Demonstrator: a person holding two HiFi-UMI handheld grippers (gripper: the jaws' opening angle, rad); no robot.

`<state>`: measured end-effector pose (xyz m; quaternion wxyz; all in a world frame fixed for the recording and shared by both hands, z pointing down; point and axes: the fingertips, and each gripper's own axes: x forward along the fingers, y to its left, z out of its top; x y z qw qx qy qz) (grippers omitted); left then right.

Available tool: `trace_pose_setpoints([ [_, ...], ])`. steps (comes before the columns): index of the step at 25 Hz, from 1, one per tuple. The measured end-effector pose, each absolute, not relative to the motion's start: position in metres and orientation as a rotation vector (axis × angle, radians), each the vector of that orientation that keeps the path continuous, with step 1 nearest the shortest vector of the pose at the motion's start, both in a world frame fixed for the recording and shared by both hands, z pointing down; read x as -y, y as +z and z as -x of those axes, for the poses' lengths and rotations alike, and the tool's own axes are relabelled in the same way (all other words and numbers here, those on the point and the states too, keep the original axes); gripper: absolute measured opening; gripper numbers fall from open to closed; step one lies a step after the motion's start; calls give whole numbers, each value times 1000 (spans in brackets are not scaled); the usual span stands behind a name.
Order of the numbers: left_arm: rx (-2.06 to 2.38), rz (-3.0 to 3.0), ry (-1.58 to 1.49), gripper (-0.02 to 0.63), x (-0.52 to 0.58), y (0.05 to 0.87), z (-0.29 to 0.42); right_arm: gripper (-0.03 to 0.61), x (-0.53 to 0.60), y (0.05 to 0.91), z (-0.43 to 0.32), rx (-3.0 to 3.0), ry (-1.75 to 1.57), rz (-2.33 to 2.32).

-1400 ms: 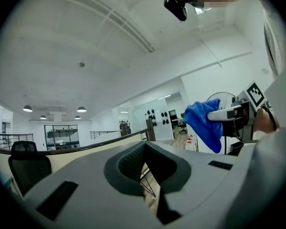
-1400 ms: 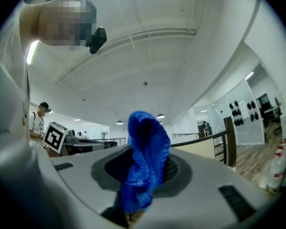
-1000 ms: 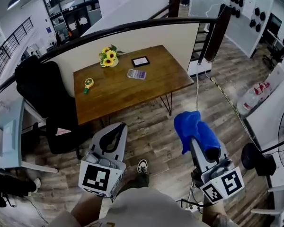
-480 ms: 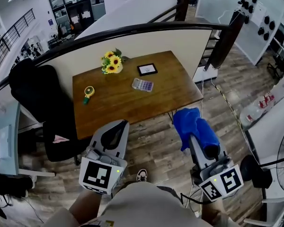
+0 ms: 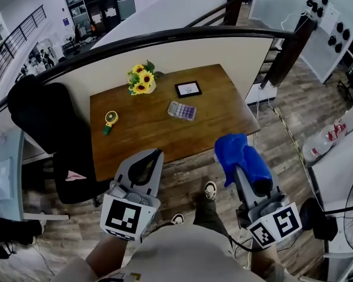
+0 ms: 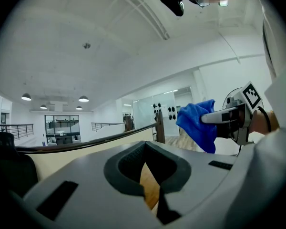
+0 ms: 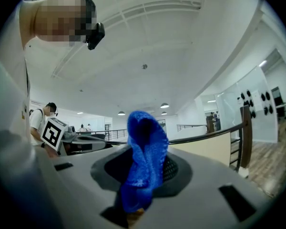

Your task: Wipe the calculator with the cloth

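Blue fuzzy cloth [image 5: 238, 154] in right gripper [image 5: 246, 172]; left gripper [image 5: 156, 154] apparently closed.

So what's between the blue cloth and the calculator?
Just bare wooden table. In the head view, nothing else sits between the cloth and the calculator.

We can read no word, brand or number anywhere. The calculator [image 5: 182, 110] on the bench [image 5: 135, 137] has keys too small for us to read, and the framed card [image 5: 188, 89] on the far side of it is blurred. The marker cube [image 5: 125, 217] on the left hand-held gripper [image 5: 146, 164] and its twin [image 5: 276, 227] on the right hand-held gripper [image 5: 240, 157] bear only black-and-white square patterns.
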<state>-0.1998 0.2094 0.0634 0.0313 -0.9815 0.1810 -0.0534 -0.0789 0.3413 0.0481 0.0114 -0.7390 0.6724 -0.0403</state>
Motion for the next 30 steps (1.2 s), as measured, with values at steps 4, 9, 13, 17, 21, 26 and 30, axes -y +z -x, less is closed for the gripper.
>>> trace_pose_setpoints([
  [4, -569, 3016, -176, 3, -193, 69, 178, 114, -322, 55, 53, -2092, -138, 2285],
  [9, -609, 3011, -184, 3, -167, 74, 140, 114, -288, 67, 15, -2158, -181, 2241],
  [13, -711, 2985, -213, 3, -138, 78, 109, 114, -252, 72, -24, -2227, -201, 2168],
  [17, -821, 2968, -252, 3, -108, 84, 77, 114, -208, 79, -60, -2326, -242, 2074],
  [21, -945, 2925, -307, 3, -78, 89, 46, 114, -163, 87, -96, -2425, -292, 1948],
  [26, -1110, 2871, -384, 3, -42, 103, 12, 114, -111, 100, -140, -2540, -337, 1808],
  [30, -1238, 2840, -433, 3, -24, 116, -6, 114, -76, 112, -167, -2636, -363, 1705],
])
